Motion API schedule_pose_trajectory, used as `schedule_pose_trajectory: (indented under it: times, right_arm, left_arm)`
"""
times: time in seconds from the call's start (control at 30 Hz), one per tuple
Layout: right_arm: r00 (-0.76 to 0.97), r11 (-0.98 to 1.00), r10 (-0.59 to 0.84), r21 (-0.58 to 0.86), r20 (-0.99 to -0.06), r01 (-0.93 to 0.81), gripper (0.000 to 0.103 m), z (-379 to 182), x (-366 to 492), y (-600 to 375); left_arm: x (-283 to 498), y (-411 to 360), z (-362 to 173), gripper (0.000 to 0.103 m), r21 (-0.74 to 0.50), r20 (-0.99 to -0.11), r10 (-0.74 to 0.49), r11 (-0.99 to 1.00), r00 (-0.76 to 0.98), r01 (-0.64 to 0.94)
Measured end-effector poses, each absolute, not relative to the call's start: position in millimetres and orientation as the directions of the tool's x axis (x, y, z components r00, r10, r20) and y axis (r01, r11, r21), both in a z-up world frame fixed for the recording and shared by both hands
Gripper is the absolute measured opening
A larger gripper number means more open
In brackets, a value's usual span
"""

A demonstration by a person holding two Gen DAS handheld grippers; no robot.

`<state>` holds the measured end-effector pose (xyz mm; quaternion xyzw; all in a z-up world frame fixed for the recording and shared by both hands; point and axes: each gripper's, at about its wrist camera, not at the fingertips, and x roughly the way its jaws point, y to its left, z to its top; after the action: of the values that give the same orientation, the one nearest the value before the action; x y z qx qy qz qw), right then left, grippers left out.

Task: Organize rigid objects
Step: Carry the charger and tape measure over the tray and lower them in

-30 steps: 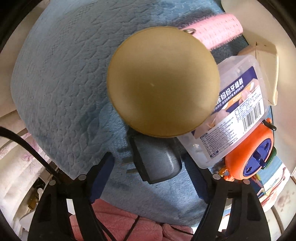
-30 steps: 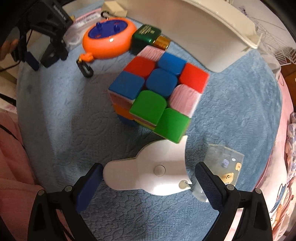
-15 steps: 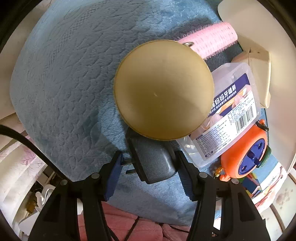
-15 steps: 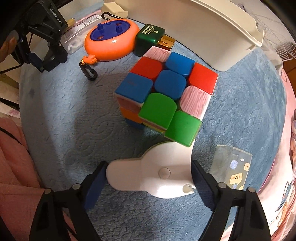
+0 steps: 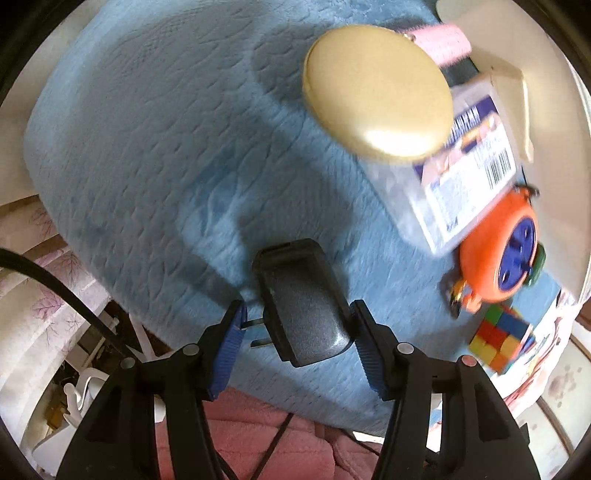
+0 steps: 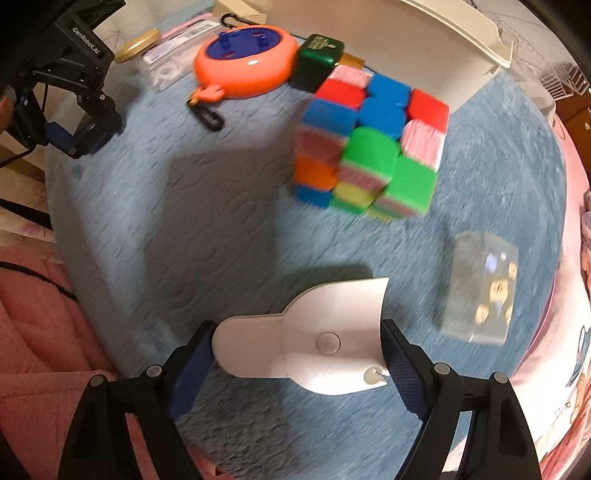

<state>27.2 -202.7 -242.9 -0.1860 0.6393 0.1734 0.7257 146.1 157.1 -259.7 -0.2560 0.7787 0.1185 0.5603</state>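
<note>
A dark grey plug charger (image 5: 303,314) sits between the pads of my left gripper (image 5: 297,314), which is shut on it. Its prongs point at the left pad, and its shadow falls on the blue mat (image 5: 147,147) beneath. My right gripper (image 6: 297,332) is shut end to end on a white plastic scoop-shaped piece (image 6: 306,343), held near the mat's front. The left gripper (image 6: 79,133) also shows at the far left of the right wrist view. A colourful puzzle cube (image 6: 373,147) stands beyond the white piece.
A gold round lid (image 5: 376,92), a pink roller (image 5: 439,44), a clear labelled box (image 5: 461,166) and an orange round reel (image 6: 247,61) crowd the mat's far side. A green box (image 6: 319,61), a white bin (image 6: 424,33) and a clear sticker box (image 6: 480,288) are nearby. Pink quilt (image 6: 37,332) borders the mat.
Both grippers closed on their objects. The left drew the charger back from under the gold lid. The right pulled the white piece away from the cube.
</note>
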Motion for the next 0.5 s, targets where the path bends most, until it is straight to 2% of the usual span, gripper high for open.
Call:
schedule_pose_trajectory:
  times: [0.33,0.5]
  right_arm:
    - [0.216,0.882,0.037,-0.07,-0.976,-0.467,0.085,-218,-13,-199]
    - [0.288,0.874,0.072,-0.079,-0.955,-0.48,0.085,-196,-35,-180]
  left_arm:
    - [104,154,-208,0.061,-0.107,-0.989,-0.139,0.901,-0.046,-0.42]
    - [97,155,-174,0.061,-0.131,-0.991,-0.121,0.911,0.051,-0.39]
